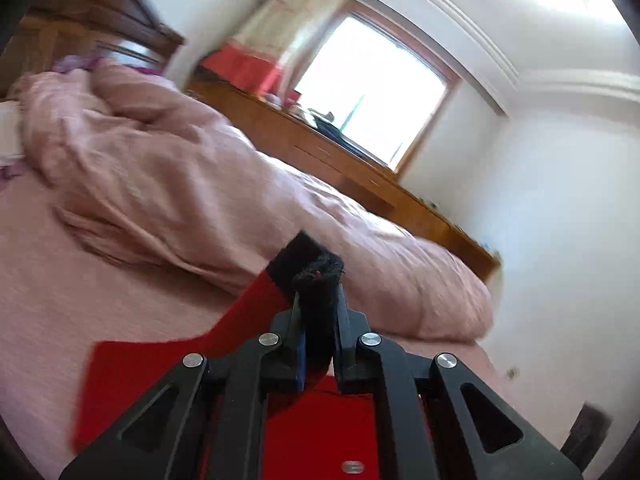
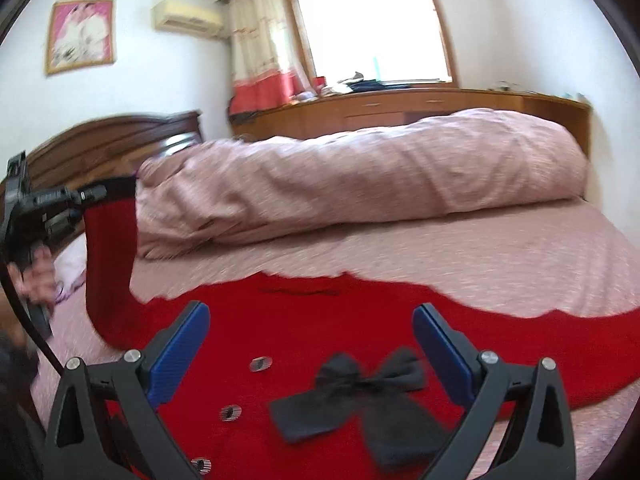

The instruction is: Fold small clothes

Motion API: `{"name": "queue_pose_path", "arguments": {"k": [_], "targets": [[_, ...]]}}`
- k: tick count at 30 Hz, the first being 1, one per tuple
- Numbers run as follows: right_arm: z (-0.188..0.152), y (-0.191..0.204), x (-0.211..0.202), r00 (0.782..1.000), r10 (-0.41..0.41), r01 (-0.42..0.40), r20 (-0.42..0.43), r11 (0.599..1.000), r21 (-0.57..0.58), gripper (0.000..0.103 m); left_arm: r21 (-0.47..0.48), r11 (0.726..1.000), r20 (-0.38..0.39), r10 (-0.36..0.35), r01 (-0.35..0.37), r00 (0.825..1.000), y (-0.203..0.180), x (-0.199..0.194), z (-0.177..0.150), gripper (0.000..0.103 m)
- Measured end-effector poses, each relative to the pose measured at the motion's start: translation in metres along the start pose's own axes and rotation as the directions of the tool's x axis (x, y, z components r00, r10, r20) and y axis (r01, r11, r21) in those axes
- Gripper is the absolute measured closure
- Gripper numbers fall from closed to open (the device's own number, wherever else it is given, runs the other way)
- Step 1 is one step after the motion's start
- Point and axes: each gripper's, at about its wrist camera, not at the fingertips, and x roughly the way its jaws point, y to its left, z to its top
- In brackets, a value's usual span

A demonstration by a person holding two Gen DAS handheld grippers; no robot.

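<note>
A small red knitted garment [image 2: 304, 320] with a black bow [image 2: 360, 392] and several buttons lies spread on the pink bed sheet [image 2: 480, 252]. My left gripper [image 1: 318, 300] is shut on the black cuff [image 1: 304, 256] of one red sleeve [image 1: 160, 368]. In the right wrist view that left gripper [image 2: 94, 192] holds the sleeve [image 2: 110, 264] lifted above the bed at the left, with a hand below it. My right gripper [image 2: 310, 328] hovers open over the garment's chest, nothing between its blue pads [image 2: 176, 356].
A rolled pink duvet [image 2: 360, 176] lies across the bed behind the garment. A dark wooden headboard [image 2: 100, 144] stands at the left. A wooden cabinet [image 2: 400, 112] runs under the window [image 2: 372, 28] along the far wall.
</note>
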Motion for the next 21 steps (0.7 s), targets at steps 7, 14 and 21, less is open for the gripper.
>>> {"name": "queue_pose_path", "arguments": {"k": [7,14,21], "targets": [[0.003,-0.083,-0.032,0.997,-0.074,0.069,0.028,0.985,0.159,0.0,0.095,0.992,-0.168,-0.071,0.088,0.983,-0.087,0.084,-0.095,0.1],[-0.005,-0.126,-0.054,0.993,-0.115,0.11,0.019,0.976,0.188,0.0,0.188,0.977,-0.262,-0.046,0.098,0.964,-0.129,0.118,-0.151,0.1],[-0.015,-0.14,-0.059,0.99,-0.143,0.144,-0.019,0.974,0.172,0.0,0.19,0.978,-0.293,-0.028,0.087,0.956,-0.135,0.131,-0.184,0.1]]}}
